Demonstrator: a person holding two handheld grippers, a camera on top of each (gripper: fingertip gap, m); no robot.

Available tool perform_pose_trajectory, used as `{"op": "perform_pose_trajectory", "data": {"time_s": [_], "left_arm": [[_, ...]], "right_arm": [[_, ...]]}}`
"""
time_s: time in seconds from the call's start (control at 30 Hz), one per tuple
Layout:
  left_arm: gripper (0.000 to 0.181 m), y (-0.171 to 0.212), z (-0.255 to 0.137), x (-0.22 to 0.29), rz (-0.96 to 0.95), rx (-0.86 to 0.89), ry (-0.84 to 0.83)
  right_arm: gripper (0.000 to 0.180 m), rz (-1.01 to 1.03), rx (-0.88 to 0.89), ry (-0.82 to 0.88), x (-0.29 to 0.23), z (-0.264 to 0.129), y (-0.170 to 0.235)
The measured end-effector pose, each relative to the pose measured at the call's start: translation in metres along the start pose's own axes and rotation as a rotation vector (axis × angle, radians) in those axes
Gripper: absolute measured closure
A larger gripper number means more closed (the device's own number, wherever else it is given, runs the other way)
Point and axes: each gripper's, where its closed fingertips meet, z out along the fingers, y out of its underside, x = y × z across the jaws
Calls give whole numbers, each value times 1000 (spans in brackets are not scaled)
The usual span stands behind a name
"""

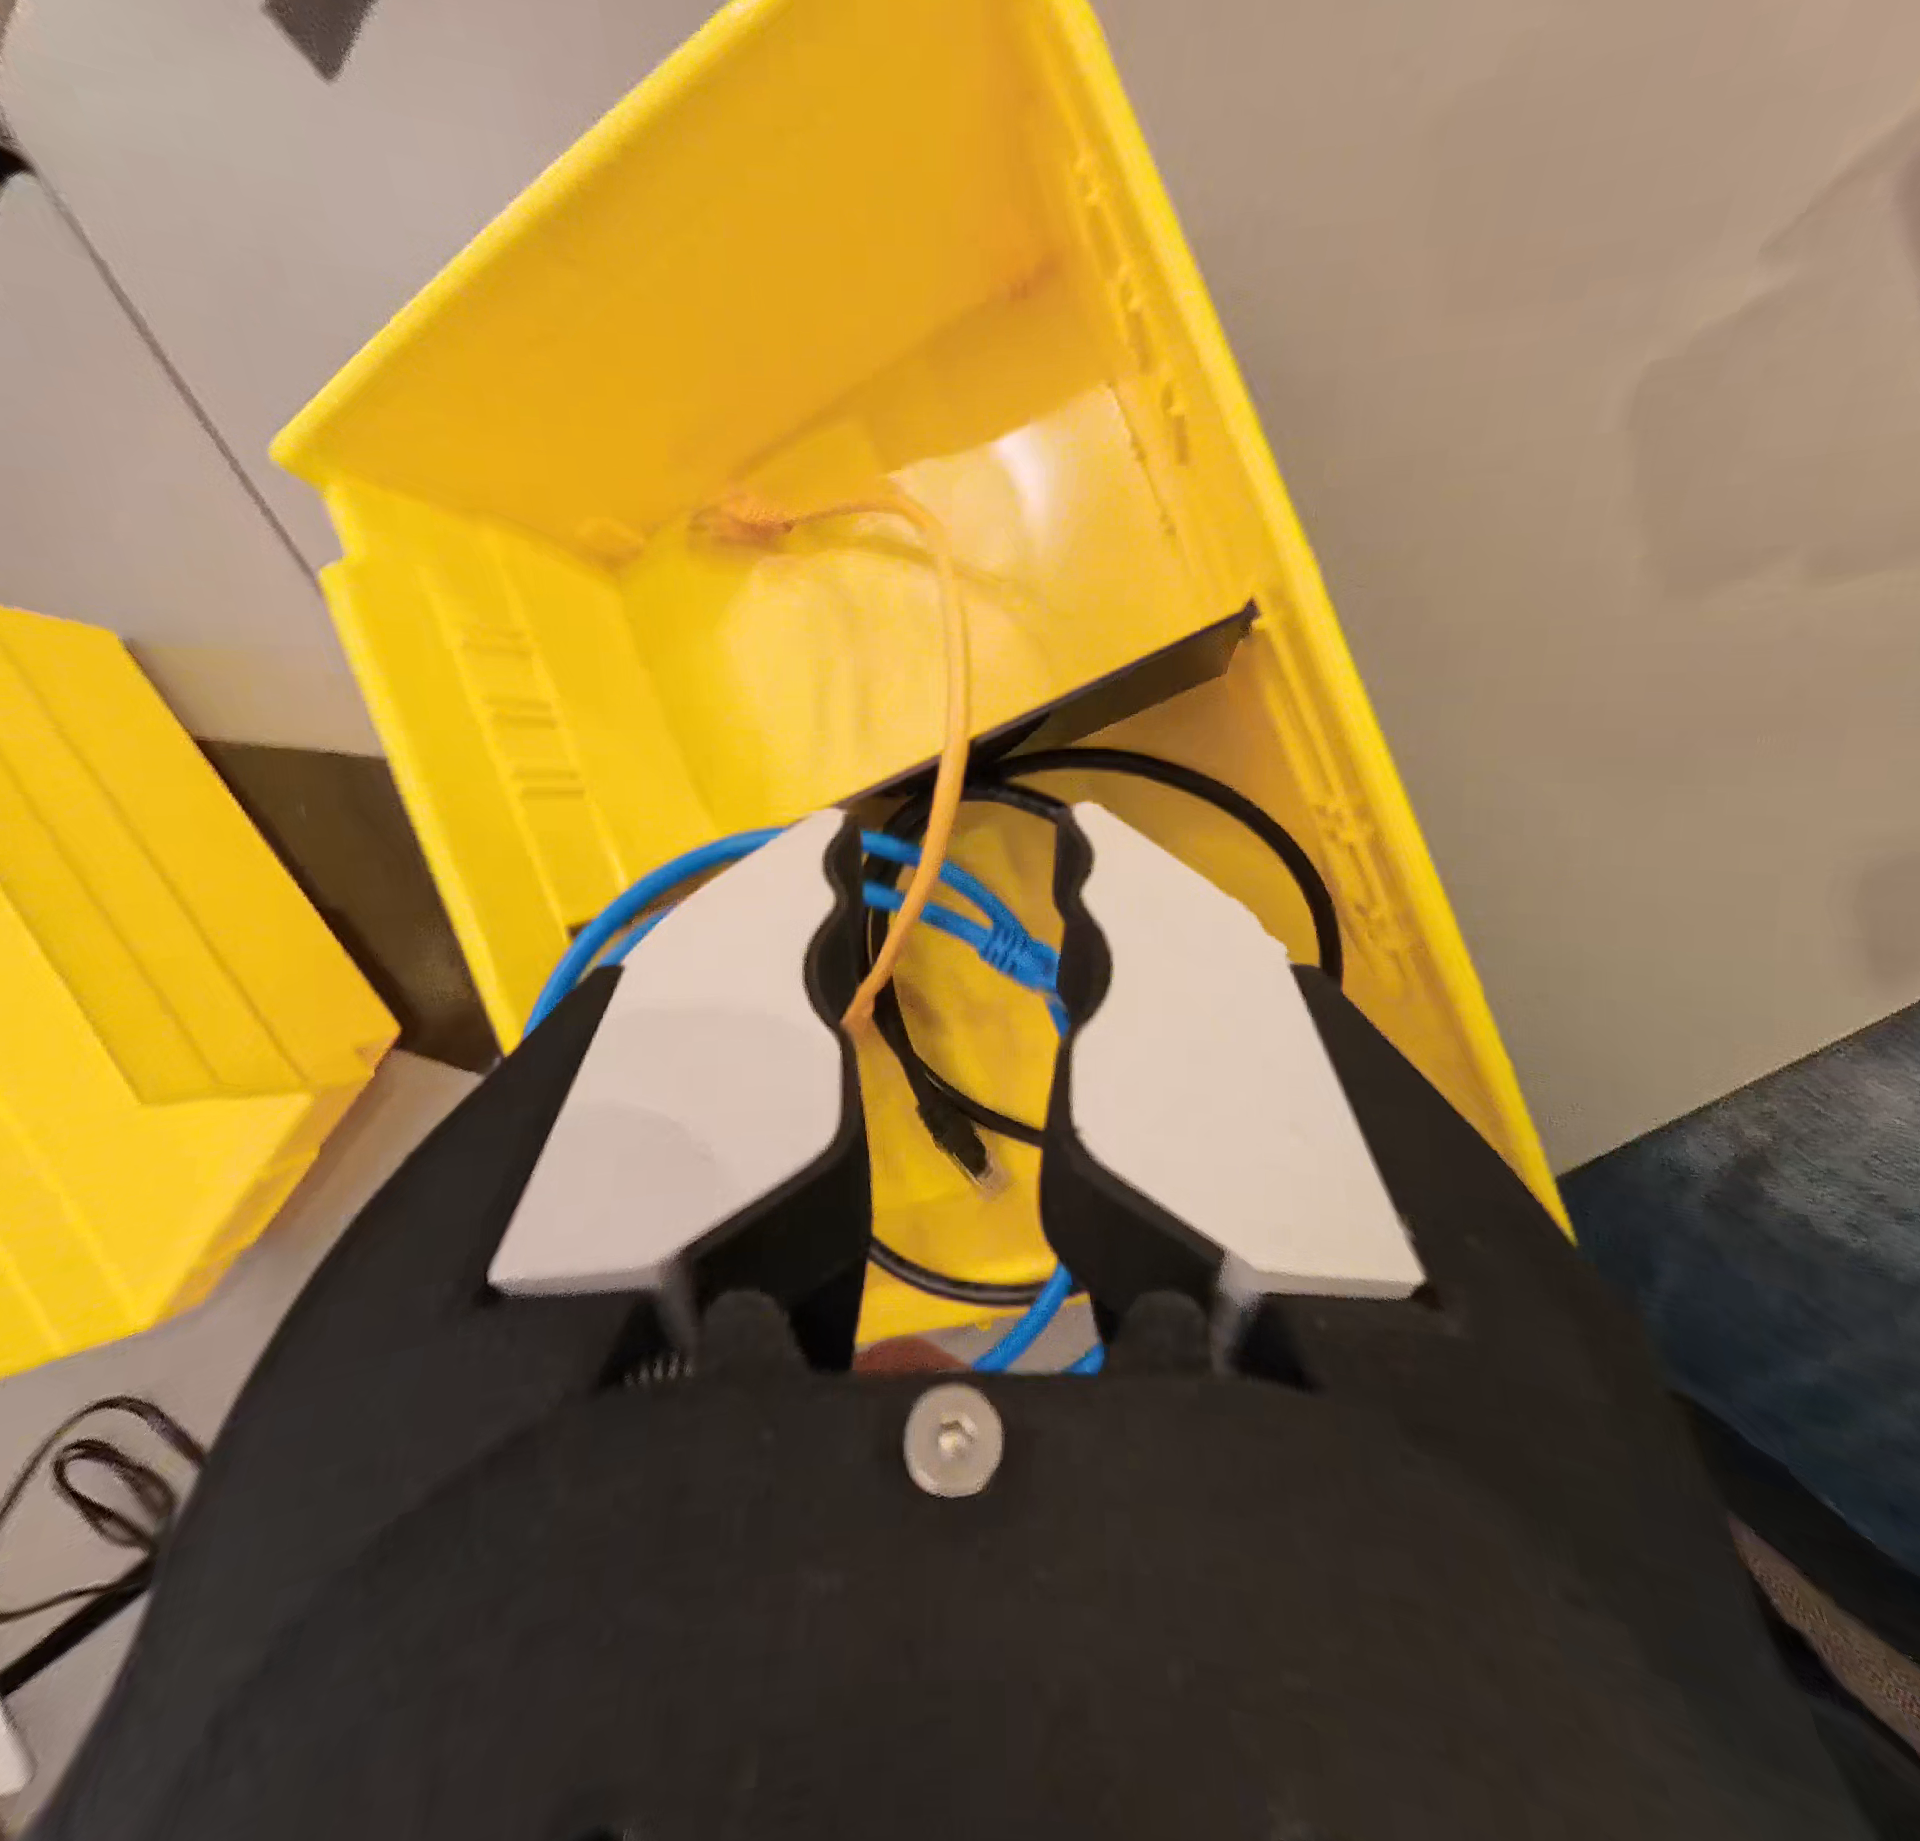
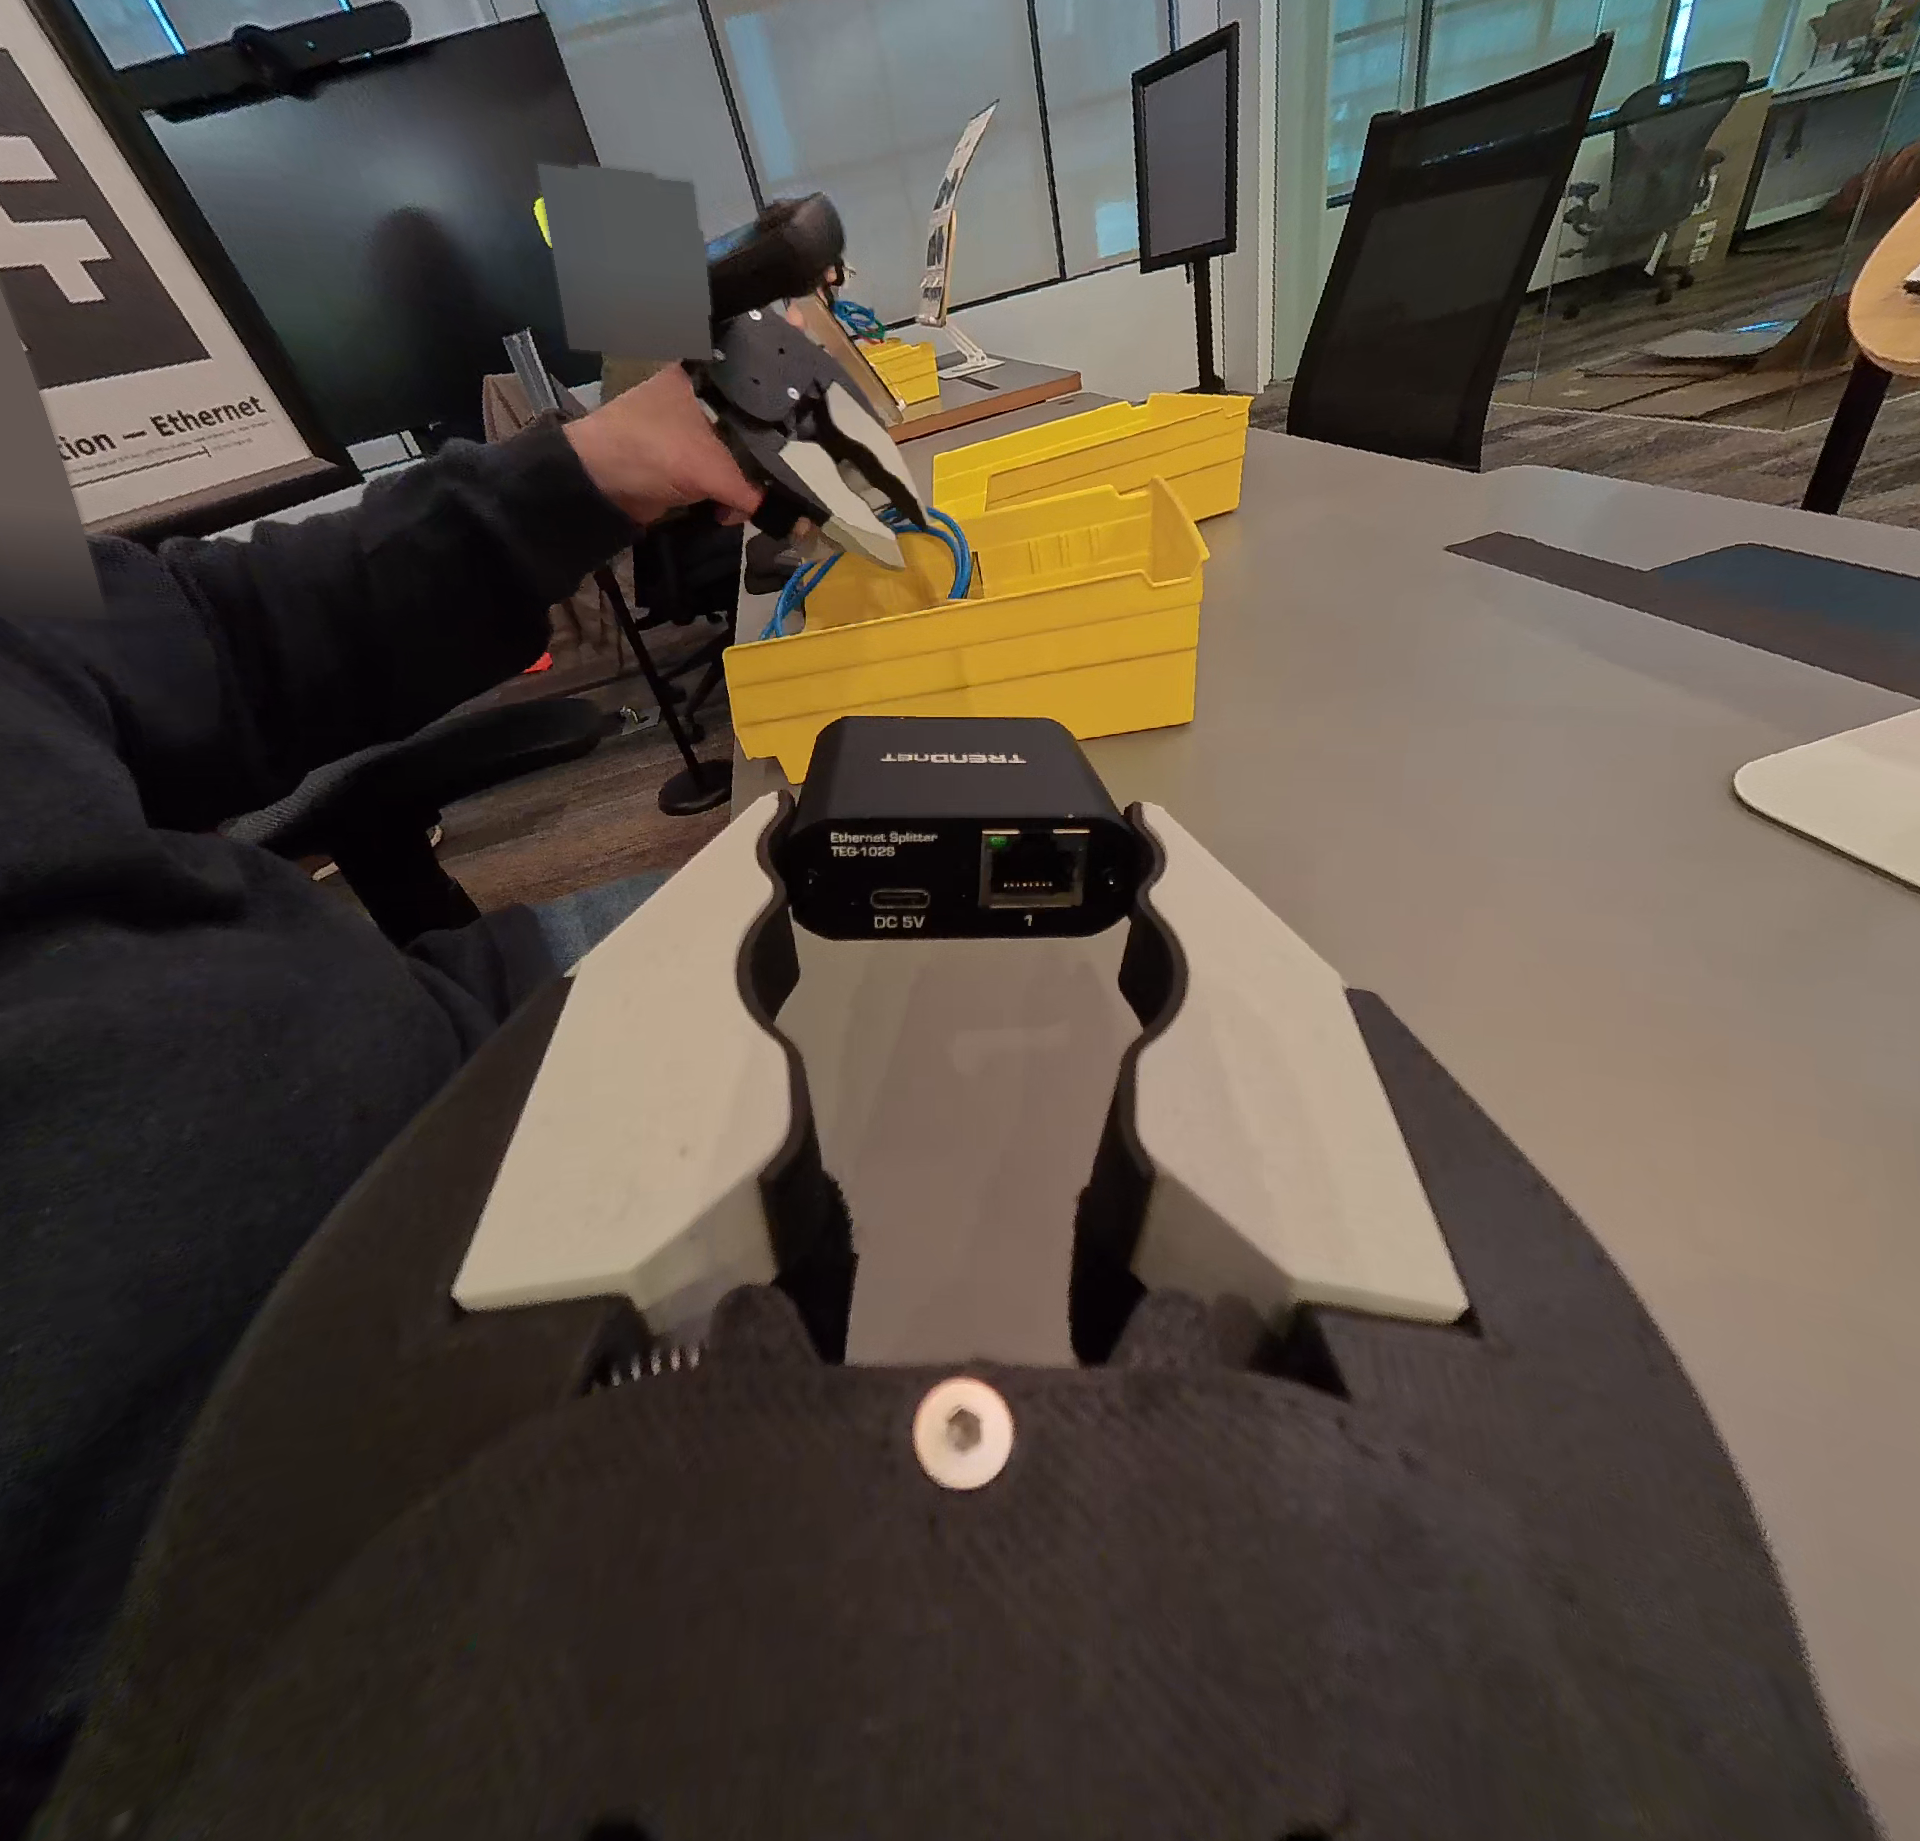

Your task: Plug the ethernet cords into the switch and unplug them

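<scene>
A yellow bin (image 1: 727, 337) holds a blue ethernet cord (image 1: 935, 892), a black cord (image 1: 1247, 804) with its plug (image 1: 956, 1147) lying loose, and a thin yellow cord (image 1: 951, 669). My left gripper (image 1: 956, 835) hovers open over these cords, and the yellow cord runs up between its fingers. In the right wrist view it (image 2: 883, 534) dips into the same bin (image 2: 987, 638). My right gripper (image 2: 956, 825) is shut on the front end of the black switch (image 2: 956, 773) on the table. The switch's ethernet port (image 2: 1032, 872) faces me with no cord in it.
A black divider (image 1: 1143, 669) crosses the bin. A second yellow bin (image 2: 1101, 451) stands behind the first, also in the left wrist view (image 1: 125, 960). The grey table (image 2: 1455, 856) has a white pad (image 2: 1849, 804) at its right edge. A person's sleeve (image 2: 312, 596) fills the left side. One gripper's finger ends stand about 40 cm off the other's.
</scene>
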Motion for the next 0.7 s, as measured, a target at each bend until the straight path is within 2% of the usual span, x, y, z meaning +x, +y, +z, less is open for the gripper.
{"op": "perform_pose_trajectory", "data": {"time_s": [0.07, 0.17, 0.2, 0.3, 0.5, 0.7], "left_arm": [[149, -5, 14, 5, 48, -60, 14], [154, 6, 39, 2, 103, -214, -6], [164, 9, 45, 1, 113, -240, -13], [173, 9, 47, -3, 98, -233, -24], [176, -6, 15, -13, 70, -80, -88], [176, -51, -51, -4, 90, 125, -150]], "right_arm": [[119, 1, 2, 0, 0, 0, 0], [119, 2, 7, 4, 0, -2, 0], [119, 4, 9, 5, 1, -3, 0], [119, 8, 13, 11, 2, -7, 1], [119, 14, 17, 16, 5, -9, 3], [119, 12, 16, 29, 7, -11, 2]]}}
